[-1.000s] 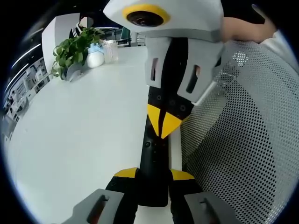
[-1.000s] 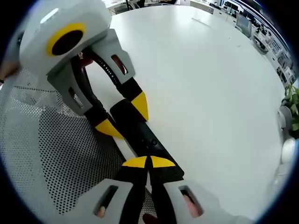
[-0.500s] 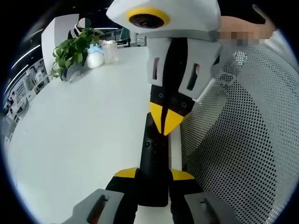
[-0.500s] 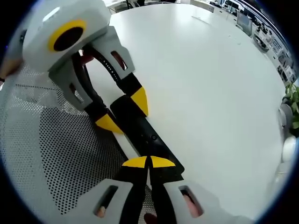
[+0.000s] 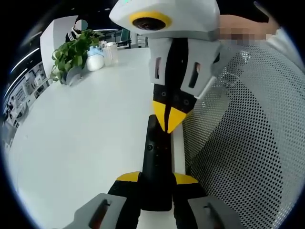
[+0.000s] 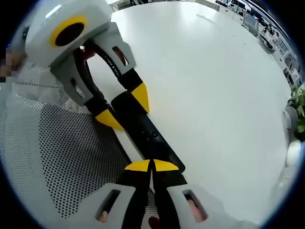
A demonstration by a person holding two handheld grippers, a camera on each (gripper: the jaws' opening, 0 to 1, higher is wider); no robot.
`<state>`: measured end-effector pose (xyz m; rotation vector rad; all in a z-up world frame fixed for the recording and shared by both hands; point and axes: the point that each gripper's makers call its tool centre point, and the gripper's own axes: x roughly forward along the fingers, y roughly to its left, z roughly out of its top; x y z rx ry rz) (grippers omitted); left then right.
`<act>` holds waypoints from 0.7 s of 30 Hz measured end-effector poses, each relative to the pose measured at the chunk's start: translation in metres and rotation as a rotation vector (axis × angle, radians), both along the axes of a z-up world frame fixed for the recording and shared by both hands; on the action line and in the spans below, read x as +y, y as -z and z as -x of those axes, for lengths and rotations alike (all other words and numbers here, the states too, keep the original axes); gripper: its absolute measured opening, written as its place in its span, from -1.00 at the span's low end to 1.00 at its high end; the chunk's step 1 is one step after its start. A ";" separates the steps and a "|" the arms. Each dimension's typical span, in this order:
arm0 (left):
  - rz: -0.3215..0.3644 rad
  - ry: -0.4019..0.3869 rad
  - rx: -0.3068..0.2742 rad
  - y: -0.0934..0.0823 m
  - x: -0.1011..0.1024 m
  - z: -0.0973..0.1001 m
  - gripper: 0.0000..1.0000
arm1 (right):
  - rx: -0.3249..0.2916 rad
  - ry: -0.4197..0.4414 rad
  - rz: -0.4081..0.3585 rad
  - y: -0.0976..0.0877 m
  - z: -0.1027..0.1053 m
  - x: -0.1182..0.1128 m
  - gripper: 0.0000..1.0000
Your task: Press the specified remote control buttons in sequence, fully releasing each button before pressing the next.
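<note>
While the left gripper view looks along the white table (image 5: pixel 86 138), the left gripper (image 5: pixel 157 179) clamps the near end of a black remote control (image 5: pixel 155 160) between its yellow-tipped jaws. The remote control lies along the table's near edge, with a white strip beside it, and next to it is a white perforated mesh surface (image 5: pixel 248 143). The right gripper (image 5: pixel 167 121) comes down from the top with its yellow tips pressed together, and they touch the far part of the remote control. At the far corner of the table a potted green plant (image 5: pixel 71 50) stands beside a white bottle-like container (image 5: pixel 95 59) and a clear container (image 5: pixel 112 51); what is in them I cannot tell. Behind them is an office room with ceiling lights.

In the right gripper view, the right gripper (image 6: pixel 151 165) has its jaws clenched together with nothing between them, and the tips rest on the remote control (image 6: pixel 150 138). The left gripper (image 6: pixel 121 107) holds the other end of the remote control. The table (image 6: pixel 214 86) is broad and bare, with the mesh surface (image 6: pixel 62 157) along one edge and desks at the far side of the room.
</note>
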<state>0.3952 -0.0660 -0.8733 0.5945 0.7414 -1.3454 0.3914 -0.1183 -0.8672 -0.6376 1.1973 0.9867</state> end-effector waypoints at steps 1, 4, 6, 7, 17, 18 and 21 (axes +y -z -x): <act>-0.001 0.000 -0.001 0.000 0.000 0.000 -0.51 | -0.001 -0.001 0.001 0.000 0.000 0.000 -1.00; -0.001 0.000 -0.002 0.000 0.000 0.000 -0.51 | 0.004 -0.001 0.000 0.000 0.000 0.000 -1.00; 0.001 -0.003 0.000 0.000 0.000 0.000 -0.51 | 0.002 0.004 -0.009 -0.001 -0.001 0.001 -1.00; 0.002 -0.004 0.001 0.000 0.000 0.000 -0.51 | 0.001 0.005 -0.012 -0.001 -0.001 0.002 -1.00; -0.002 0.005 -0.010 0.001 0.000 0.000 -0.51 | -0.002 -0.017 -0.015 0.001 0.000 0.003 -1.00; -0.006 0.011 -0.016 0.001 0.000 0.000 -0.51 | -0.001 -0.017 -0.019 0.002 0.000 0.003 -1.00; -0.004 0.007 -0.012 0.000 0.000 0.000 -0.51 | 0.012 0.009 -0.039 0.002 -0.001 0.002 -1.00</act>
